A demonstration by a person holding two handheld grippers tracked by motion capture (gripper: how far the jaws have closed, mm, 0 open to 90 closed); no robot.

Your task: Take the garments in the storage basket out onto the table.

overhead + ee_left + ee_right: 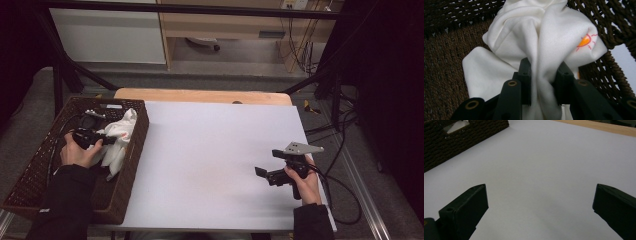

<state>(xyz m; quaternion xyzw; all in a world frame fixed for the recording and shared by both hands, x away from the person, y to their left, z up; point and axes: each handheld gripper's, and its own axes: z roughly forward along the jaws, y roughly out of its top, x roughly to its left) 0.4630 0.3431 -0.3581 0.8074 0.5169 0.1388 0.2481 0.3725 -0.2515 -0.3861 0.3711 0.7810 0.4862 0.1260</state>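
A white cloth lies bunched inside a dark woven basket at the table's left. In the left gripper view the cloth bears a small orange sun print, and a fold of it is pinched between the two black jaws. My left gripper is shut on that cloth inside the basket. My right gripper rests low over the white table sheet at the right, its jaws wide apart with nothing between them.
The basket wall stands at the sheet's left edge. A strip of wooden tabletop shows behind the sheet. Cables trail off the right side, near black frame posts.
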